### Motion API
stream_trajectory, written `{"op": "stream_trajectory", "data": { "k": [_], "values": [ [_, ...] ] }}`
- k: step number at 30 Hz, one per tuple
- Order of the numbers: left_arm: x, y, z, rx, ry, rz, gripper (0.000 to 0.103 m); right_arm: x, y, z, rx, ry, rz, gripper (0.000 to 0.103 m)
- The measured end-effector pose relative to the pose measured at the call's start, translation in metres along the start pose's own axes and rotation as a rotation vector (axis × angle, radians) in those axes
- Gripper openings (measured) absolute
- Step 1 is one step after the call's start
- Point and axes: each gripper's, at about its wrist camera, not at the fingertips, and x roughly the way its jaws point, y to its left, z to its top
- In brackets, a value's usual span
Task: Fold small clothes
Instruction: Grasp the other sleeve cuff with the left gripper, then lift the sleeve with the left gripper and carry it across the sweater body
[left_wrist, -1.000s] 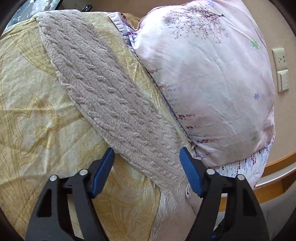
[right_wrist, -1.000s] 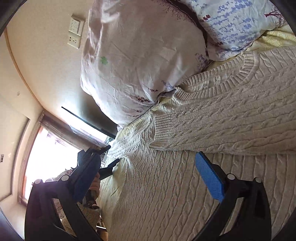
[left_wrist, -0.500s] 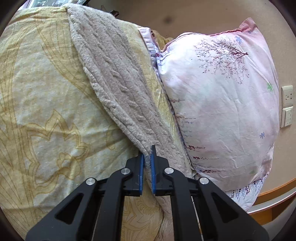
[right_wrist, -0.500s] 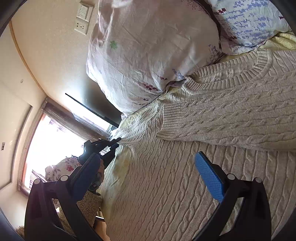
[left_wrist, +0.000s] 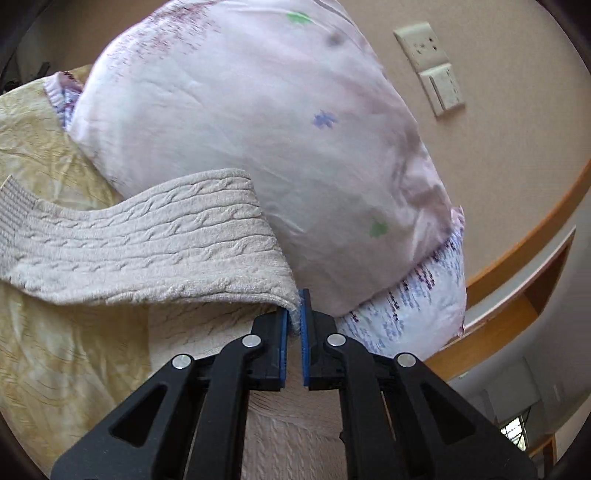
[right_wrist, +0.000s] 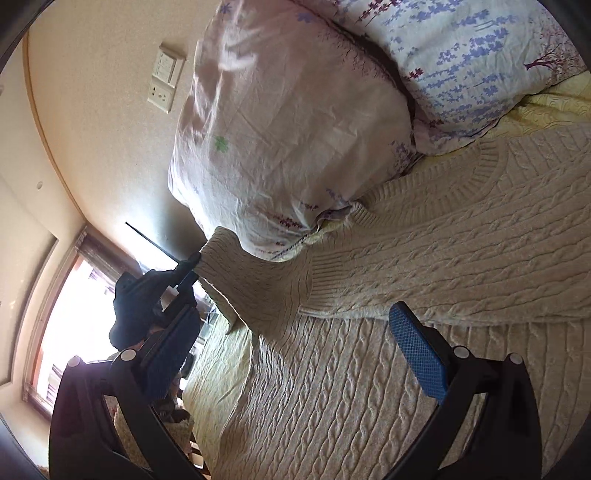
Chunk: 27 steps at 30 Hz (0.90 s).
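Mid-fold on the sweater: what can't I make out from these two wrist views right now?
- Sweater hem and far sleeve: cut off by the right wrist frame edge.
- Sleeve edge pinched in the left gripper: its blue pads hide the bite depth.
- Pink pillow: motion-blurred in the left wrist view.

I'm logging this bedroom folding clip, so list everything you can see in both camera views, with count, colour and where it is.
Cable-knit sweater: one, cream, spread on the bed; its sleeve lifted.
Pink floral pillow: one, pale pink, against the wall at the head of the bed.
White pillow with purple flower print: one, beside and partly under the pink one.
Patterned bedspread: one, yellow, under the sweater.
Wall switch and socket plates: two, off-white, on the beige wall.
Window: one, bright, past the bed.
Left gripper: black, blue pads, shut on the sleeve.
Right gripper: open above the sweater.
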Motion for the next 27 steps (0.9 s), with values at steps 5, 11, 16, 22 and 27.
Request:
{"op": "stream_trajectory", "data": {
  "k": [5, 11, 16, 22, 27],
  "values": [
    [0.057, -0.03, -0.055, 0.051, 0.132, -0.044, 0.005, -0.009, -0.011, 0.004, 0.039, -0.081, -0.013, 0.102],
    [0.106, -0.02, -0.116, 0.099, 0.309, 0.067, 0.007, -0.009, -0.022, 0.004, 0.093, -0.095, -0.012, 0.102],
    [0.102, 0.011, -0.121, -0.063, 0.362, 0.042, 0.037, -0.004, -0.025, 0.0, 0.123, -0.085, -0.003, 0.102],
    [0.052, 0.043, -0.083, -0.188, 0.166, 0.097, 0.041, 0.001, -0.021, -0.006, 0.119, -0.095, -0.005, 0.102],
    [0.021, 0.079, -0.055, -0.343, 0.028, 0.153, 0.034, 0.002, -0.02, -0.008, 0.116, -0.101, 0.002, 0.102]
  ]
}}
